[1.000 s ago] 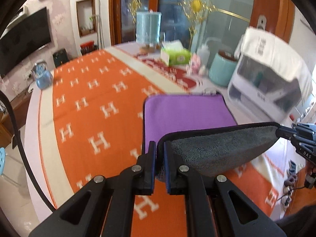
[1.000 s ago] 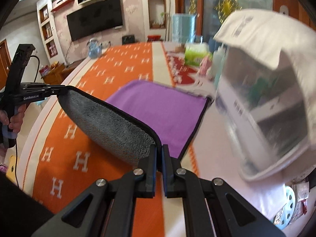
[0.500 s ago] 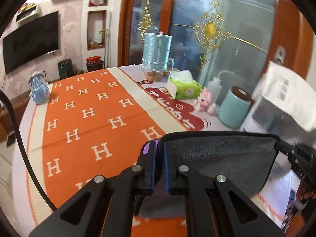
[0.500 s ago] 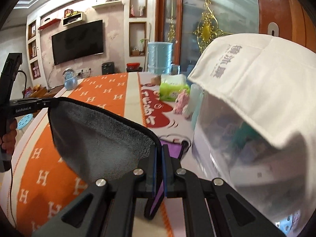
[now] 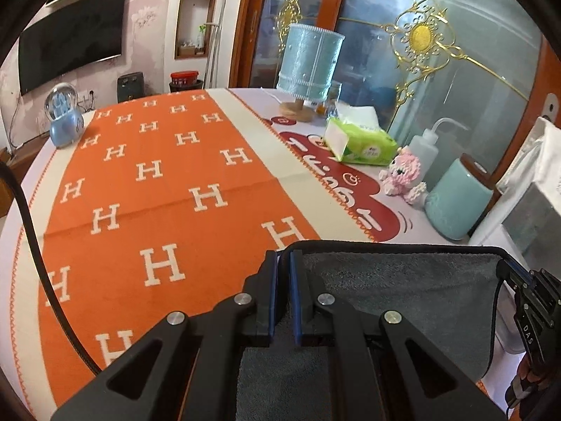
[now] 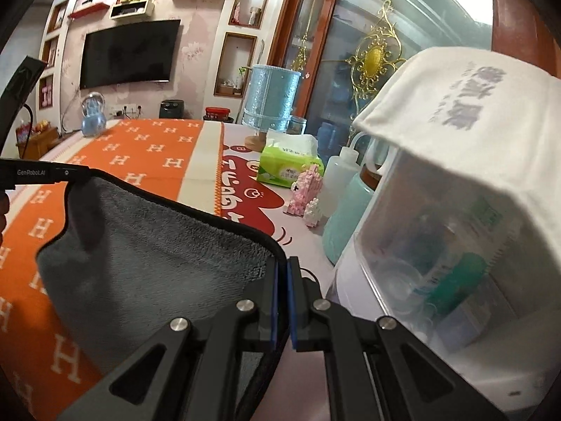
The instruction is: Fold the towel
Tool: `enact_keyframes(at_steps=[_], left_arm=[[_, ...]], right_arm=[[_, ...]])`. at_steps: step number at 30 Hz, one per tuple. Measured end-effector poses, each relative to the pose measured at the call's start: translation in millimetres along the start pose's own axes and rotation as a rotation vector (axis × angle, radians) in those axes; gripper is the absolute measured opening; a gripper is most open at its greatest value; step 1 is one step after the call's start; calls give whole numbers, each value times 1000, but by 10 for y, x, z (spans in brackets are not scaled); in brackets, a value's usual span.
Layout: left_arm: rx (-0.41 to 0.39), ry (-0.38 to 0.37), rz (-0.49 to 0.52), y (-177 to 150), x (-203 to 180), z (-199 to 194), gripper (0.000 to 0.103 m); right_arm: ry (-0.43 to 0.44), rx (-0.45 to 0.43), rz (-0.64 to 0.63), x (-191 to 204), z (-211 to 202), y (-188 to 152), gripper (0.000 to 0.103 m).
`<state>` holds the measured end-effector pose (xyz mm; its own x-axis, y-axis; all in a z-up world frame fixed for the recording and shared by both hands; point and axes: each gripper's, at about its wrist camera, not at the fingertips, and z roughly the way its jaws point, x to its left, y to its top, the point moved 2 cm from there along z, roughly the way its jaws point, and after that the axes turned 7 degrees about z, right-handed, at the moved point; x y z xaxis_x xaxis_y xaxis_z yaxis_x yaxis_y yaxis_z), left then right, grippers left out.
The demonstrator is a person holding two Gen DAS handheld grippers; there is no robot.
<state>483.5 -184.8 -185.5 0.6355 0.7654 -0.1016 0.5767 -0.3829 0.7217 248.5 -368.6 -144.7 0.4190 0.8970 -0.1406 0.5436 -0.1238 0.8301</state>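
The towel (image 5: pixel 403 291) shows its grey fleecy side with a dark hem; its purple side is hidden. It hangs stretched in the air between my two grippers above the orange cloth. My left gripper (image 5: pixel 284 263) is shut on one top corner. My right gripper (image 6: pixel 282 266) is shut on the other top corner, and the towel (image 6: pixel 147 256) sags to its left. The right gripper also shows at the right edge of the left wrist view (image 5: pixel 526 284), and the left gripper at the left edge of the right wrist view (image 6: pixel 45 173).
An orange tablecloth with white H marks (image 5: pixel 157 189) covers the round table. At the far right stand a green tissue pack (image 5: pixel 361 144), a pink toy (image 5: pixel 403 175), a squeeze bottle (image 5: pixel 426 147), a teal jar (image 5: pixel 459 203) and a clear box under a white cloth (image 6: pixel 473 182). A blue globe (image 5: pixel 63 119) stands far left.
Both grippers have lifted the towel's held edge up off the table and forward. The purple side, which lay flat before, has gone out of sight behind the hanging grey side.
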Motion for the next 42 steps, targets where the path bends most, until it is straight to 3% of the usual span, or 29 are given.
enact_keyframes(at_steps=[4,7,15,18,23,32,42], left_arm=[[11,6,-18,-19,-13,94,9],[23,21,-29,-32,-7,133,26],[18,57,-57,-60,10,-6,36],[14,73,-63,-71,7,-135,42],[-8,123,-62,-107,-19,-442,51],[-22,182,-90,-331,9,-1108,56],[-97,225,-95,-582,-84,-2012,62]], right_arm=[[-8,16,-5,22,118,-49,5],[-19,28,-2,22,198,-79,7],[4,36,-14,52,199,-125,33],[16,28,-17,77,134,-104,38],[38,-1,-33,136,-57,-69,47],[59,-34,-35,206,-516,-51,53],[58,-107,-9,227,-1211,-73,59]])
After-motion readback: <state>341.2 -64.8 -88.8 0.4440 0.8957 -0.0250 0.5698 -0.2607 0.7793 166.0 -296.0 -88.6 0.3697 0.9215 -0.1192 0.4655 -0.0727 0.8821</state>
